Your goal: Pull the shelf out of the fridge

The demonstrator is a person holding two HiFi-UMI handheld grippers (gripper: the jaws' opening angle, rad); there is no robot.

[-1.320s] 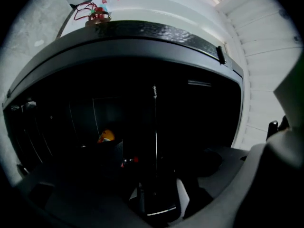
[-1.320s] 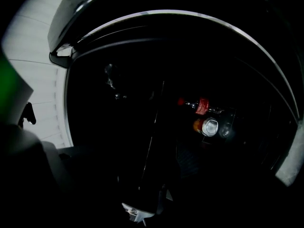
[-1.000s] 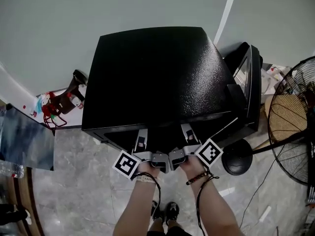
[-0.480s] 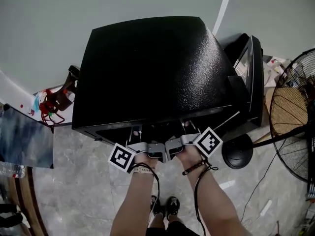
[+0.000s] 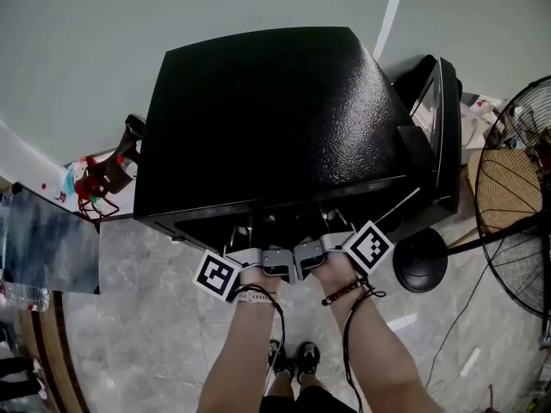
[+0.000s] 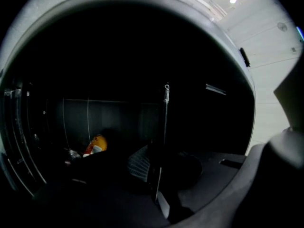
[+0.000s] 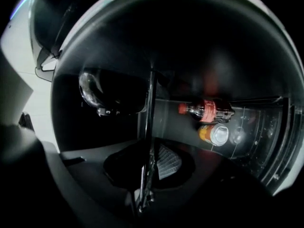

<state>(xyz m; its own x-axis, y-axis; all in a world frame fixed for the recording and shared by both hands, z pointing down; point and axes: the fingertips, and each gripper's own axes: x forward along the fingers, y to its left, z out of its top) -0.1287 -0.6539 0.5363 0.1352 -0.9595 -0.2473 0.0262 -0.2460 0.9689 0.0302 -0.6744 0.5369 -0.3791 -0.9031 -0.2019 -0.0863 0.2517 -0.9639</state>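
left tongs (image 6: 156, 175) and right tongs (image 7: 149, 167) closing on thin front edge of shelf (image 7: 151, 127) inside fridge (image 5: 267, 119); likely rigid, slick, carrying bottles (image 7: 206, 110), so hold that edge, pull level

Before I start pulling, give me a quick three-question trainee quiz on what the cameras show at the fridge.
1. True or false: the fridge door is shut.
2. What stands between the right claw jaws? A) the shelf edge B) a bottle C) nothing
3. Name the two drink containers visible inside in the right gripper view.

Key
1. False: the door stands open at the fridge's side.
2. A: the jaws are closing on the thin shelf edge.
3. A red-capped dark bottle and an orange container.
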